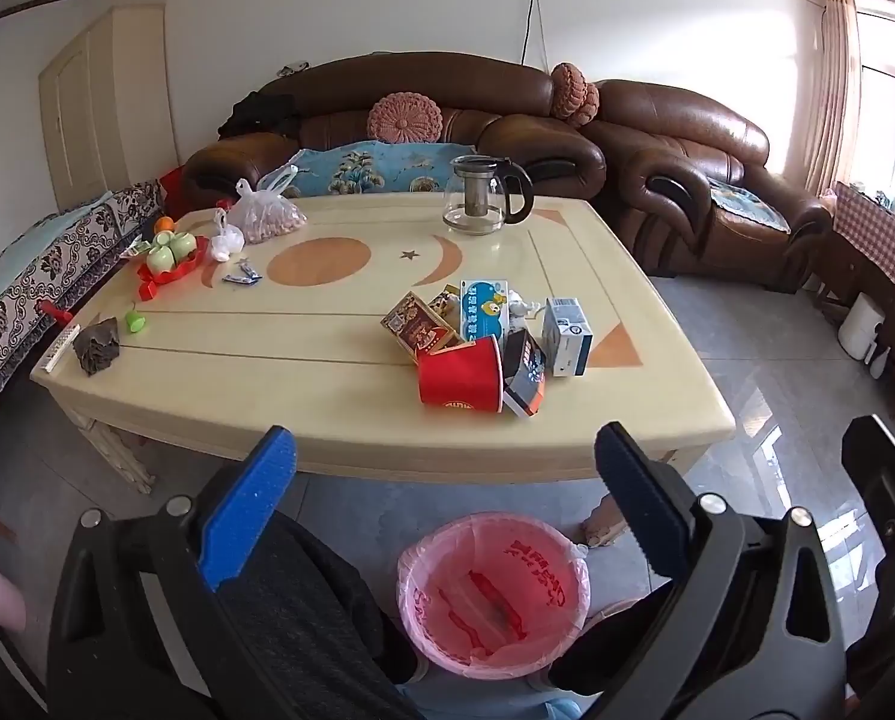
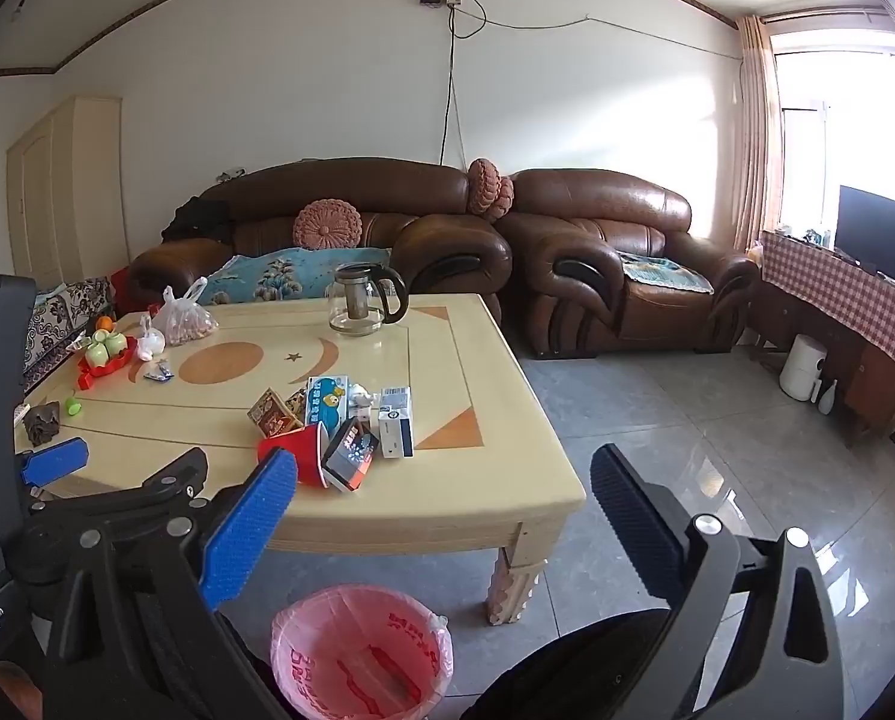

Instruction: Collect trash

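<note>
Left edge: patterned fabric seat [image 1: 21,300]; a crumpled dark wrapper [image 1: 96,348] lies at the table's left rim.
Tray: red, glossy, holding pale green cups [image 1: 168,255], left of centre.
Bag: thin clear plastic bag [image 1: 264,213], knotted, lumpy contents, upper left of the table.
Table: cream lacquered table [image 1: 303,372], smooth, with orange inlaid oval and crescent.
Teapot: glass teapot [image 1: 483,195], black handle, centre top.
Trash pile: centre of frame, near the table's front edge; red paper cup [image 1: 462,375] on its side, cardboard boxes [image 1: 558,333] touching it.
Bin: round bin [image 1: 492,588] with pink film liner, on grey tile, lower centre.
Left gripper [image 1: 444,480]: ribbed blue pads spread wide, nothing between.
Right gripper [image 2: 444,498]: fingers equally spread, nothing between.
Right: brown leather sofa [image 1: 687,180].
</note>
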Available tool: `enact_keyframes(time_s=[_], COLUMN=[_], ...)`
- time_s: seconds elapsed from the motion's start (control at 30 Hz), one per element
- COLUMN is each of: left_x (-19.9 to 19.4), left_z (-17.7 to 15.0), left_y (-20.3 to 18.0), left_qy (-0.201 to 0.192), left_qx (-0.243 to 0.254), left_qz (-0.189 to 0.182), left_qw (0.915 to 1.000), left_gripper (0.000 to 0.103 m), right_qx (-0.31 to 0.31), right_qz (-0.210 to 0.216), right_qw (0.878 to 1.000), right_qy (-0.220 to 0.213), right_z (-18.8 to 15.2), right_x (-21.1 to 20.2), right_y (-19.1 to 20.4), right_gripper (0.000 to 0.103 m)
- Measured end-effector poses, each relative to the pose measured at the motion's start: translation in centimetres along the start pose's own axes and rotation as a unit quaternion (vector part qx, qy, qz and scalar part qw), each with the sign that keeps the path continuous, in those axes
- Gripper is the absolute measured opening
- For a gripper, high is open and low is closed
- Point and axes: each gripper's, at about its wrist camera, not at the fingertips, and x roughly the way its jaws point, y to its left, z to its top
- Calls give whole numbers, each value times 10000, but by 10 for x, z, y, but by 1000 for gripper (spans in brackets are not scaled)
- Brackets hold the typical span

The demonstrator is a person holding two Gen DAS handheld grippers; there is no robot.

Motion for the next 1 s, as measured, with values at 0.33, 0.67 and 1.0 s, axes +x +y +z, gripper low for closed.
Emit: enact_keyframes(time_s=[0.33,0.67,1.0], left_x=[1,-1,-1], left_z=[-4,-1,-1], left_y=[-4,-5,-5], left_qy=[18,8,-4], left_qx=[123,100,109], left_qz=[-1,-8,-5], left_qw=[9999,9999,9999], left_gripper=[98,98,98], right_qx=[-29,-25,-22], right_qz=[23,31,31], right_qw=[10000,10000,10000], right_qy=[-5,-6,-9], right_z=[2,4,4], right_x=[1,0,0], right_y=[1,1,1], right_gripper=[96,96,96])
